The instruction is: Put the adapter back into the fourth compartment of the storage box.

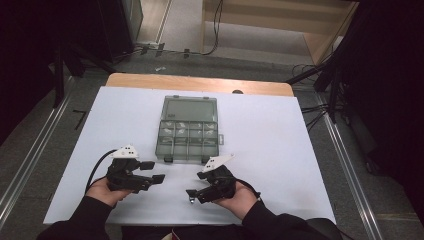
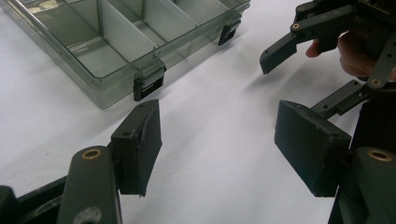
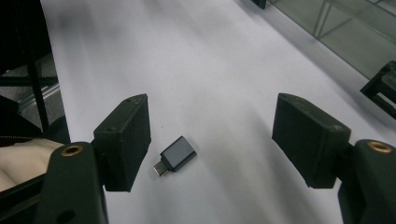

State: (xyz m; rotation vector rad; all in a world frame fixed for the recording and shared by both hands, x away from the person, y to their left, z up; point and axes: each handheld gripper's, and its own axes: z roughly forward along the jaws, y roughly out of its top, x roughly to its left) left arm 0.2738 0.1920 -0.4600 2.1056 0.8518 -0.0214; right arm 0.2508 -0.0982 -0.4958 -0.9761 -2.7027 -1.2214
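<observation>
A small dark adapter (image 3: pixel 176 155) with a metal plug at one end lies flat on the white surface (image 1: pixel 280 150), between the spread jaws of the right tongs (image 3: pixel 211 135) and nearer one of them. It looks light, stiff and smooth-sided, so I'd expect it to skid or twist if pinched off-centre; the long flat sides of its body seem the place to take it, not the short plug. Both pads stand wide and clear of it, holding nothing. The left tongs (image 1: pixel 150 171) hang just beside, jaws wide too and empty. Beyond both sits a clear compartment box (image 1: pixel 189 131), lid thrown back, two latches on the near edge; some cells hold small pale bits I can't make out, and the near cells look empty.
</observation>
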